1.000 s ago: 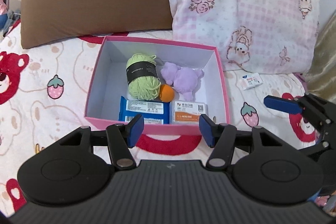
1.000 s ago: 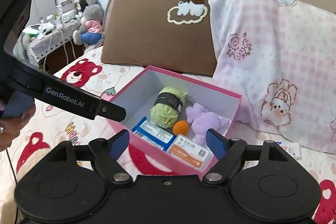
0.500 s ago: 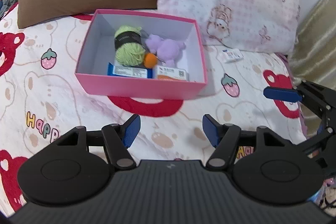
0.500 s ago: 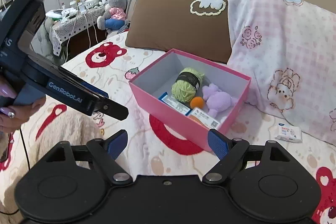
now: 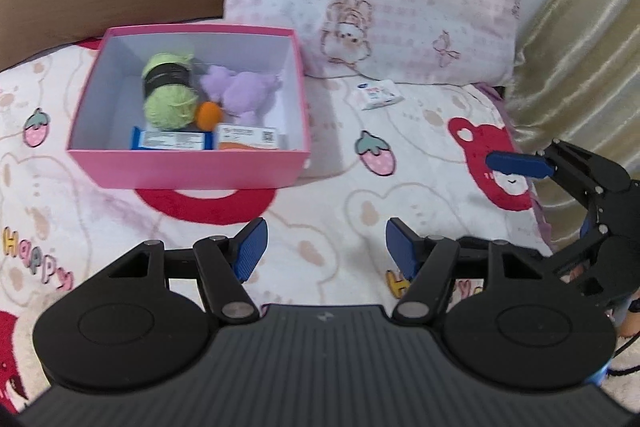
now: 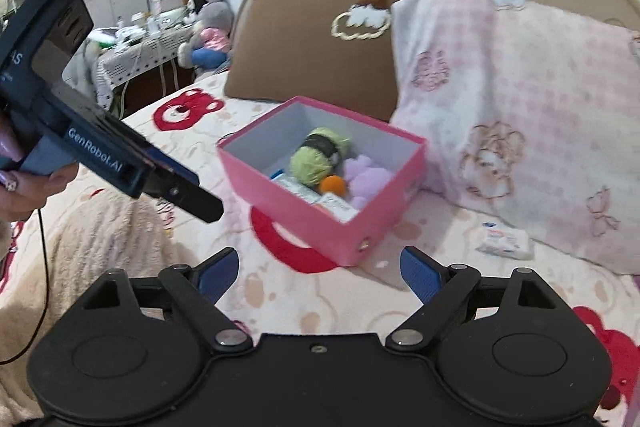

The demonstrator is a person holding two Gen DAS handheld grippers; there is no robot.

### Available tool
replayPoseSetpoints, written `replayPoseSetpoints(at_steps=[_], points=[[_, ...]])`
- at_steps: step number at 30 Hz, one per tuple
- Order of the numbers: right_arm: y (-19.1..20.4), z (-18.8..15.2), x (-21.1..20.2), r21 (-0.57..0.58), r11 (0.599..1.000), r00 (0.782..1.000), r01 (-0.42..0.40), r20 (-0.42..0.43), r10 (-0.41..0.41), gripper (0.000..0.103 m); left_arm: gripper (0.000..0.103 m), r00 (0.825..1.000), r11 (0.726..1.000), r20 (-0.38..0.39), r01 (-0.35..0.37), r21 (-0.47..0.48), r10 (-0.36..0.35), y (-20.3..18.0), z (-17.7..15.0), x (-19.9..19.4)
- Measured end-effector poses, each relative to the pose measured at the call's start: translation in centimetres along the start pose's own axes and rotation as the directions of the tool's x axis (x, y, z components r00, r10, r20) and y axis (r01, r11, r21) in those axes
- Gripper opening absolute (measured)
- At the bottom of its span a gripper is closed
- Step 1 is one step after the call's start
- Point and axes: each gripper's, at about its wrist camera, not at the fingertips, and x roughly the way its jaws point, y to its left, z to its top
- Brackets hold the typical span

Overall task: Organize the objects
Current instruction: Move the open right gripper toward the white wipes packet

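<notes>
Pink box (image 5: 188, 171) sits on the bed (image 5: 340, 211) by the pillows, with green yarn (image 5: 168, 95), a purple toy (image 5: 244, 91) and an orange ball (image 5: 209, 115) inside. We hold our left gripper (image 5: 322, 247) apart and empty; our right gripper (image 6: 320, 275) is opening, empty.

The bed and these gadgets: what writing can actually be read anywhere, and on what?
"GenRobot.AI": side of the left gripper.
"Happy": coloured letters on the bedsheet.
Blue packet, orange packet in the pink box: print too blurred.
Small white packet by the pillow: unreadable.
</notes>
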Motion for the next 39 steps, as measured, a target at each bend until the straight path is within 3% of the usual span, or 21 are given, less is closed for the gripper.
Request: replayPoseSetpoints(at_steps=[8,11,15,20,23,26,31,34,39], points=[[-2.5,0.2,-1.8,0.006,0.999,0.998,0.049,0.031,-0.049,0.091,0.065,1.0,1.0,0.02,0.015,0.018,-0.015,-2.9,2.4,0.8],[-3.0,0.4,-2.0,-0.008,0.993,0.991,0.115,0.063,-0.114,0.092,0.065,0.999,0.999,0.032,0.027,0.032,-0.028,-4.0,3.5,1.0],[-3.6,0.5,-2.0,-0.023,0.977,0.959,0.212,0.195,-0.204,0.096,0.066,0.993,0.995,0.084,0.072,0.074,-0.078,-5.7,4.1,1.0],[-5.7,0.9,-0.1,-0.007,0.963,0.939,0.27,0.223,-0.262,0.096,0.067,0.99,0.997,0.127,0.051,0.063,-0.059,-6.8,6.0,2.3],[-6.9,1.0,0.8,0.067,0.946,0.906,0.318,0.273,-0.323,0.096,0.071,0.986,0.998,0.163,0.013,0.067,-0.024,-7.3,7.4,3.6],[-7.6,1.3,2.0,0.041,0.95,0.916,0.308,0.256,-0.308,0.096,0.071,0.983,0.998,0.186,-0.019,0.057,0.008,-7.3,8.8,5.3],[-9.7,1.4,4.1,0.121,0.952,0.922,0.283,0.237,-0.304,0.096,0.072,0.98,0.999,0.198,-0.017,0.037,0.01,-7.4,11.0,8.6],[-10.2,1.4,5.0,0.197,0.951,0.929,0.24,0.238,-0.284,0.095,0.087,0.979,1.0,0.202,0.01,-0.011,-0.007,-7.3,11.7,10.3],[-10.1,0.6,7.8,0.138,0.946,0.92,0.293,0.229,-0.319,0.095,0.09,0.978,0.999,0.21,0.0,-0.039,0.008,-6.7,12.0,12.5]])
